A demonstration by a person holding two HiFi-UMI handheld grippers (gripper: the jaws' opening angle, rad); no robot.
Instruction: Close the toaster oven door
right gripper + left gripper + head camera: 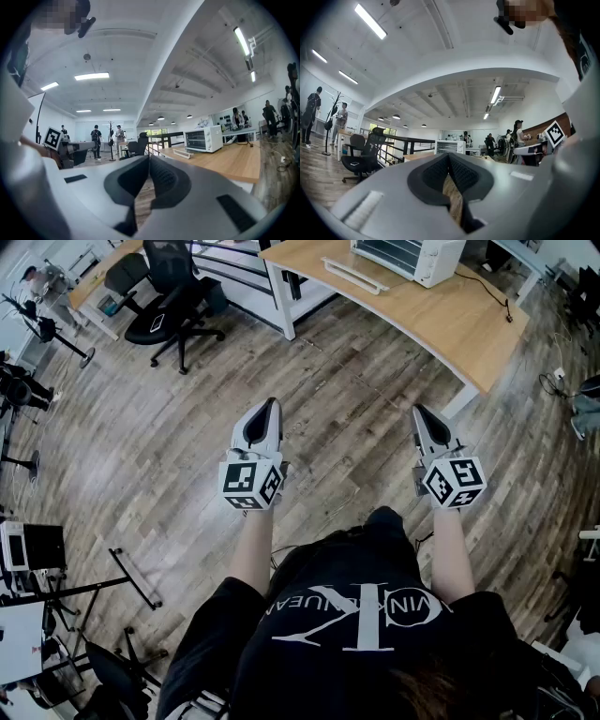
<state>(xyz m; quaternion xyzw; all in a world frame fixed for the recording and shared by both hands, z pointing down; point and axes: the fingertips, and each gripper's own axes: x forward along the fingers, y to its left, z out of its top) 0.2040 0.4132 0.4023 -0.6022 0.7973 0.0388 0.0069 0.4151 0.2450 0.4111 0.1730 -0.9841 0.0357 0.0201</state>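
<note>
**Standing off: approach to the oven not yet begun**

Toaster oven (408, 259): white, on the far part of the wooden counter (450, 329), at the top edge of the head view. A cord (487, 294) trails off to its right. The right gripper view shows its front, a glass panel with knobs to one side. From this far off you cannot tell how the door stands.

A white bar-shaped piece (354, 276) lies on the counter just beside the oven's front. Whether it is the door's handle or a loose rack, I cannot tell.

Between you and the counter there is plank floor (328, 381). An office chair (173, 292) stands off to the left, well apart from your line.

The left gripper (270, 409) and right gripper (419, 413) are both held out ahead of your waist. They point toward the counter and are well apart from the oven.
- Left fingers (461, 174): together, nothing between them.
- Right fingers (163, 177): pressed together too, and empty.

My reading is that you are at the opening step, with nothing touched.

The next move calls for walking up to the counter edge and squaring to the oven's front. Then confirm where the door's free edge lies.

Fingers held together should do for a push, set under the edge and swung up until the door seats. The oven looks light and may slide back, so be ready to brace it with the other gripper.
</note>
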